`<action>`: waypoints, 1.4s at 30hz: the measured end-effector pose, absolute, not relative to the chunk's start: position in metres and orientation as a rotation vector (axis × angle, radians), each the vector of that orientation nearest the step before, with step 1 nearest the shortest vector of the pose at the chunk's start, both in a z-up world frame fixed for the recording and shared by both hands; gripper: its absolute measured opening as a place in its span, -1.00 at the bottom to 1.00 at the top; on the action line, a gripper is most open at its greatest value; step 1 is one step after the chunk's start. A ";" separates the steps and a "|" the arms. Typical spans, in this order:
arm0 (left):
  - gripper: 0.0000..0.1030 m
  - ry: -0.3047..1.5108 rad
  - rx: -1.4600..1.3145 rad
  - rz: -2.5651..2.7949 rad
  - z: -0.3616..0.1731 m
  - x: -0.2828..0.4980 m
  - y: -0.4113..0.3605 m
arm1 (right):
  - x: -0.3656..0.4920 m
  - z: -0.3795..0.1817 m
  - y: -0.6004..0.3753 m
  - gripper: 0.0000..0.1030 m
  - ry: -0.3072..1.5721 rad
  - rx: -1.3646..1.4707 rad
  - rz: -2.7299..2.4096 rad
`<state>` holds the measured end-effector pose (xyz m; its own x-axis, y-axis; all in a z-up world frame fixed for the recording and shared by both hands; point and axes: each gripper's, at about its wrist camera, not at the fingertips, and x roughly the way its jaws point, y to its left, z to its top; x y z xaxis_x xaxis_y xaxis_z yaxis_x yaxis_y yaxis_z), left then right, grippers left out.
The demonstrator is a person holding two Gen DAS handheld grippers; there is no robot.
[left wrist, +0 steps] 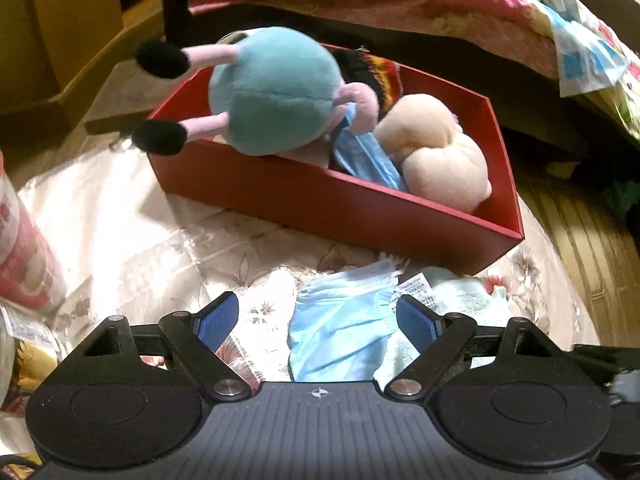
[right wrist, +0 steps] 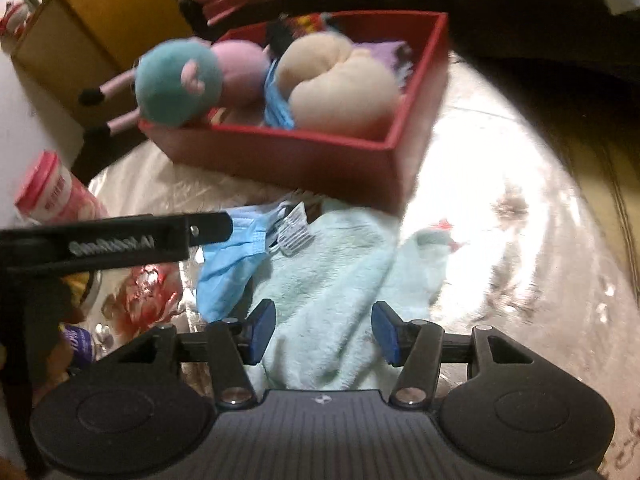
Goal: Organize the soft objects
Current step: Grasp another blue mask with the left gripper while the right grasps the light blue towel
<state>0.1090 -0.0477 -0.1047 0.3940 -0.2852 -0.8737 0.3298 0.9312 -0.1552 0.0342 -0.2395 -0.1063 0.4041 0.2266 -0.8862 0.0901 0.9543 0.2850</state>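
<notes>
Between open left gripper [left wrist: 318, 322] pads: blue mask [left wrist: 340, 328].

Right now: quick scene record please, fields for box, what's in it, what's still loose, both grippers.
box: red box, open top, on floral cloth
in box: teal plush, legs over the rim; beige plush; blue mask between them
loose: blue face mask; pale green towel beside it
left gripper: open, over the loose mask
right gripper: open, over the towel
</notes>
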 end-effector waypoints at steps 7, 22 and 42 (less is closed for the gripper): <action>0.62 1.128 0.079 -0.427 -0.112 0.104 -0.056 | 0.032 -0.116 -0.236 -1.00 1.214 0.276 0.146; 0.52 1.163 0.190 -0.432 -0.146 0.095 -0.088 | -0.010 -0.039 -0.321 -1.00 0.915 0.704 0.158; -0.82 1.183 -0.077 -0.633 -0.111 0.080 -0.074 | -0.010 -0.030 -0.352 -1.00 0.806 0.839 0.074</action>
<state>0.0804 -0.0737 -0.1107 0.2279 -0.4977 -0.8369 0.4199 0.8257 -0.3766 -0.0096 -0.3519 -0.0300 0.7080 0.3598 -0.6077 0.2430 0.6838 0.6880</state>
